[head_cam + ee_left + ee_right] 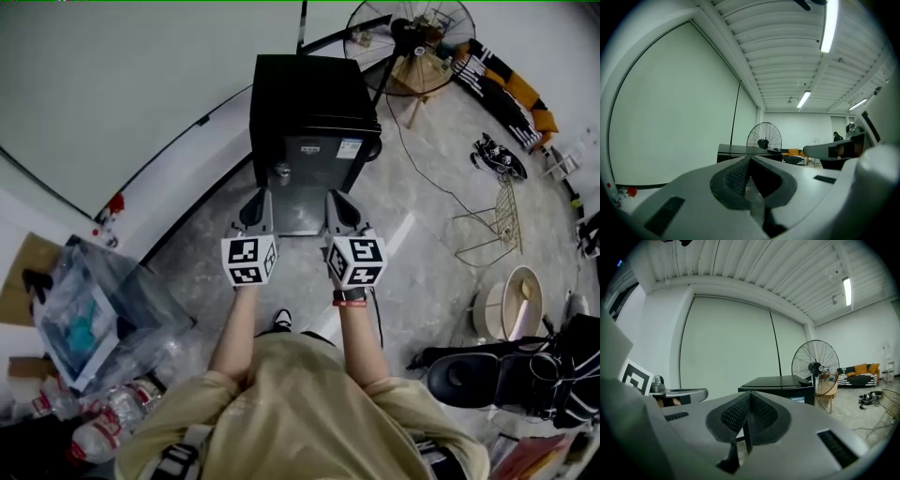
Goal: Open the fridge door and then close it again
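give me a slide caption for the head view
Left hand-held gripper and right hand-held gripper, both shut, face the closed black fridge, fan behind it.

Fridge point(314, 122) on the floor by the wall. Fan point(410, 33) behind it, to the right. Left gripper point(254, 202) and right gripper point(339, 202) side by side, just before the fridge front.

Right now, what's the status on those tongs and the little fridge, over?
Left tongs shut, empty. Right tongs shut, empty. Fridge door closed, not yet touched. Nothing in the way.
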